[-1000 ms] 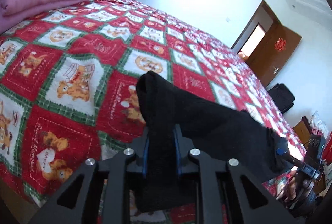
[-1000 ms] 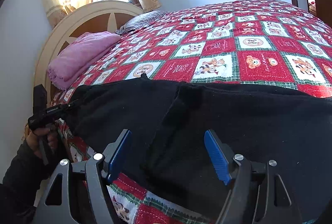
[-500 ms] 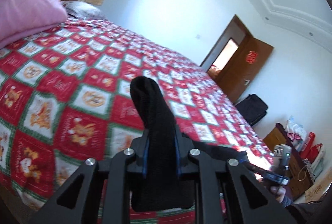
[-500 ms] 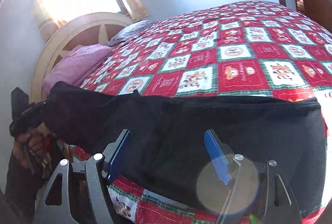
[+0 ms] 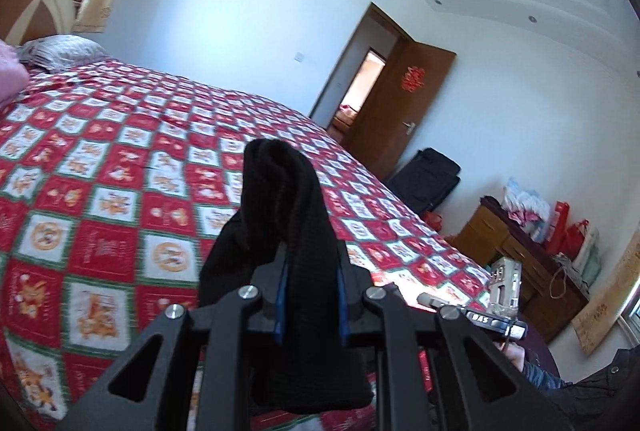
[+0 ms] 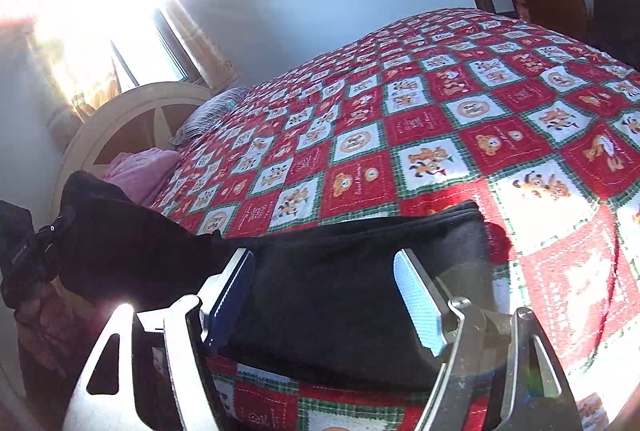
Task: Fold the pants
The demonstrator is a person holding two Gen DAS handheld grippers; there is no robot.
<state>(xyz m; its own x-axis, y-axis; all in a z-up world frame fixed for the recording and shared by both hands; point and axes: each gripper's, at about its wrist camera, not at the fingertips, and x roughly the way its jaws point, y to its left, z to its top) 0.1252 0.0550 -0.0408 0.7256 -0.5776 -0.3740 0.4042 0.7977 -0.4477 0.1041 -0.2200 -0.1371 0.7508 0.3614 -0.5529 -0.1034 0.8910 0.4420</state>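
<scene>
The black pants (image 6: 344,271) lie across the near edge of the red patchwork bedspread (image 6: 440,119). My left gripper (image 5: 310,295) is shut on one end of the pants (image 5: 288,199) and holds it raised above the bed; that end also shows at the left of the right wrist view (image 6: 92,215). My right gripper (image 6: 324,295) is open, its blue pads on either side of the flat part of the pants, just above the cloth. The right gripper also shows at the lower right of the left wrist view (image 5: 480,315).
A pink blanket (image 6: 140,171) and a striped pillow (image 6: 208,115) lie by the cream headboard (image 6: 120,115). An open brown door (image 5: 396,111), a black suitcase (image 5: 428,183) and a wooden cabinet (image 5: 516,263) with bags stand past the bed's foot.
My left gripper has lifted its end of the pants up and tilted upward. The pants' visible span in the right wrist view has shortened as the cloth is drawn toward the left. The right gripper stays open.
</scene>
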